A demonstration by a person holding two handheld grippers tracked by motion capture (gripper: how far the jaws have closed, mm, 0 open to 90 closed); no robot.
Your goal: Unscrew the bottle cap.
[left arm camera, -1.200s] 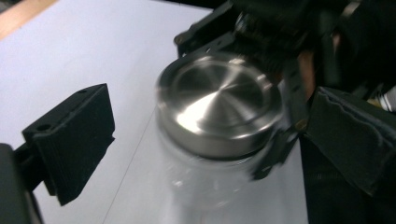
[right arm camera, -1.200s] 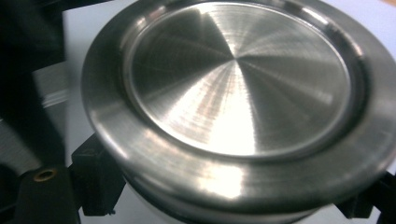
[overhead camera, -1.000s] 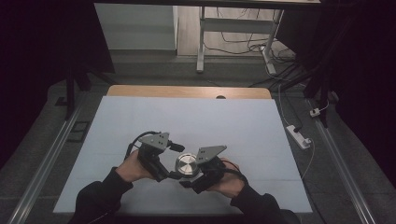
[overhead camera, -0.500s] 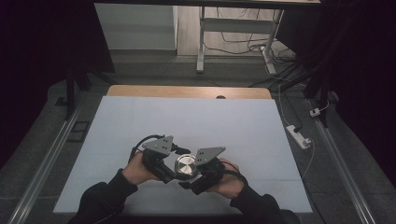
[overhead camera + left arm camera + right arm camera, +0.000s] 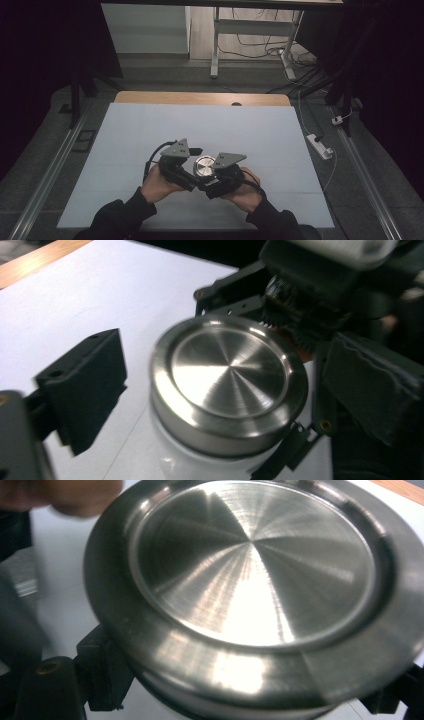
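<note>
Surface: white table top (image 5: pixel 150 130), wooden strip at far edge; dark room, cabled floor behind
Object: steel-lidded white container (image 5: pixel 204 165) near the front edge, between both tongs
Right gripper (image 5: pixel 216 176): clamped on the container below its lid (image 5: pixel 250 580)
Left gripper (image 5: pixel 192 159): jaws have just been opening; spread either side of the lid, pads clear
Advice: judged a lid-turning step; right should hold firm; left should re-seat squarely on the rim before twisting

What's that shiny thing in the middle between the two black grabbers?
A round metal lid on a white container sits between the left gripper and the right gripper, seen from the high view. The left gripper's jaws, just opened, stand off its sides in the left gripper view.
</note>
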